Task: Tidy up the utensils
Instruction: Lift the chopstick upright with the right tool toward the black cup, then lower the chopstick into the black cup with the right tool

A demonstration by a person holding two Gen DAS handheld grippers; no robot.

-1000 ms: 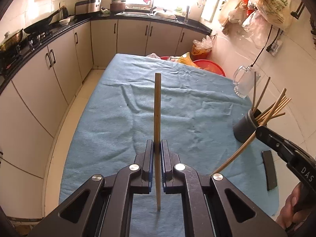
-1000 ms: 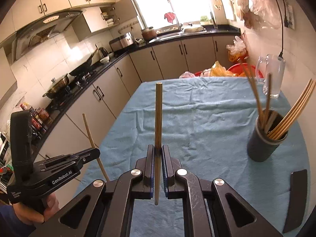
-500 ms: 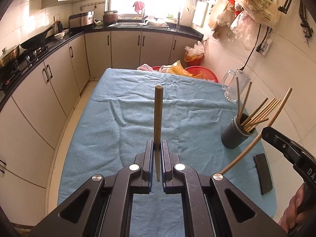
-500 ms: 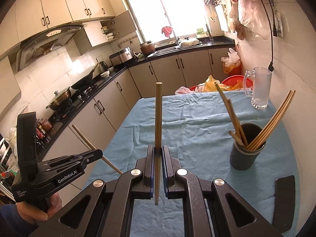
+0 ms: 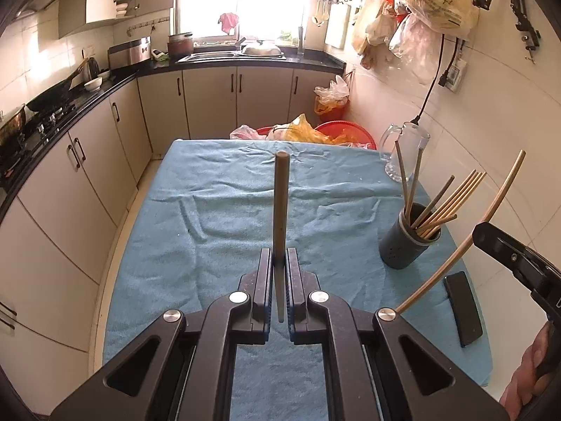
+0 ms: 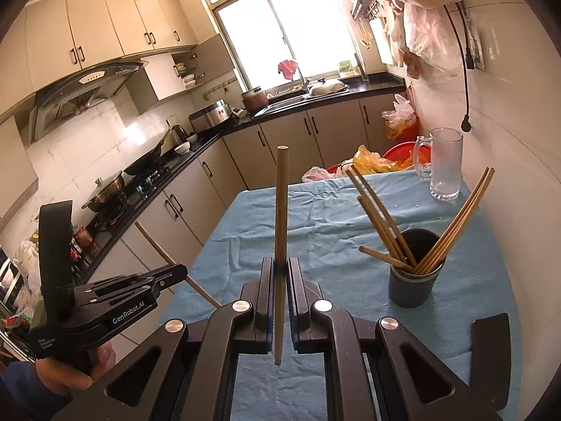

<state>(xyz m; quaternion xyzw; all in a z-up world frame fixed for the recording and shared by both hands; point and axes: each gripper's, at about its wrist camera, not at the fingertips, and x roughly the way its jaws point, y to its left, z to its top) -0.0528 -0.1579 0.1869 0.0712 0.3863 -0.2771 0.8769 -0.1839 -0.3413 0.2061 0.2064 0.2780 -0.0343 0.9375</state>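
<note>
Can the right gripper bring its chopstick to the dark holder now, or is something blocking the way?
Probably yes. The right gripper is shut on its chopstick, and only bare blue cloth lies before the dark holder. The sticks already inside lean outward, leaving the middle open.

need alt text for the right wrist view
The right gripper is shut on an upright chopstick above a table with a blue cloth. To its right stands a dark cup of chopsticks; at lower left the left gripper holds another chopstick.

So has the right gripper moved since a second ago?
Yes. The right gripper, shut on its chopstick, has pulled back and up: the dark holder looks smaller and farther from it.
</note>
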